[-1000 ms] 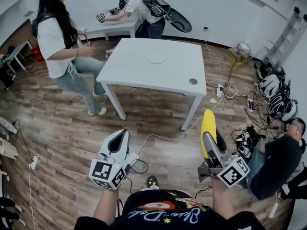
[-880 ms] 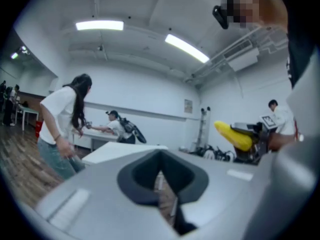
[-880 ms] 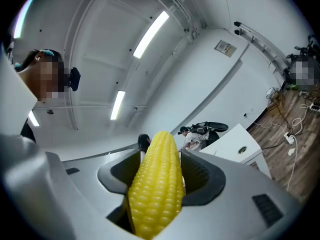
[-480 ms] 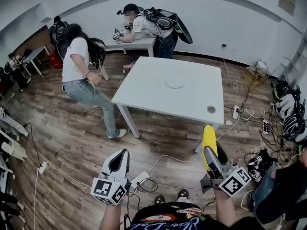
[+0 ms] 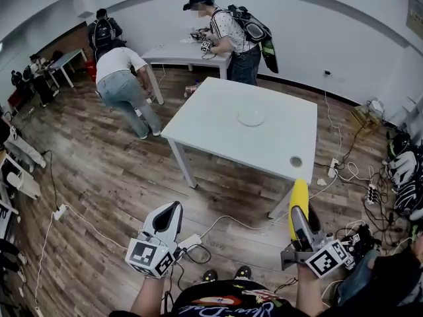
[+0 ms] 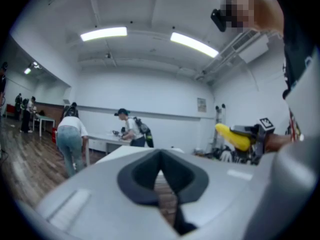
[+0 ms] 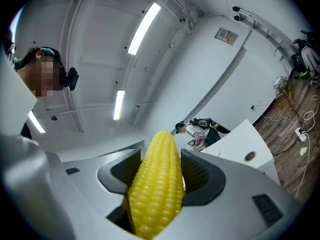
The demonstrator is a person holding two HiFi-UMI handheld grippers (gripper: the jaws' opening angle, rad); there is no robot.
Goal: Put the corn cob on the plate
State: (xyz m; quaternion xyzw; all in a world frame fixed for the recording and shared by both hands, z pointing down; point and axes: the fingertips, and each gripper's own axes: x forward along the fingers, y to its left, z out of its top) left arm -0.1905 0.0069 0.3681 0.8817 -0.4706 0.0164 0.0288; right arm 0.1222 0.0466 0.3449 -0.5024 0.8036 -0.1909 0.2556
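R hand-held gripper (image 5: 301, 218) clamped on corn cob (image 7: 156, 184), cob poking fwd past jaws; L hand-held gripper (image 5: 168, 218) closed, empty.

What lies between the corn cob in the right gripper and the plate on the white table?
Head view: between corn cob and plate lie only bare table and some wood floor.

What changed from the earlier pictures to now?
The person in the white top walked away from the white table toward the far wall and now bends over. The right gripper stayed shut on the corn cob, the left gripper stayed shut and empty, and the plate stayed on the table.
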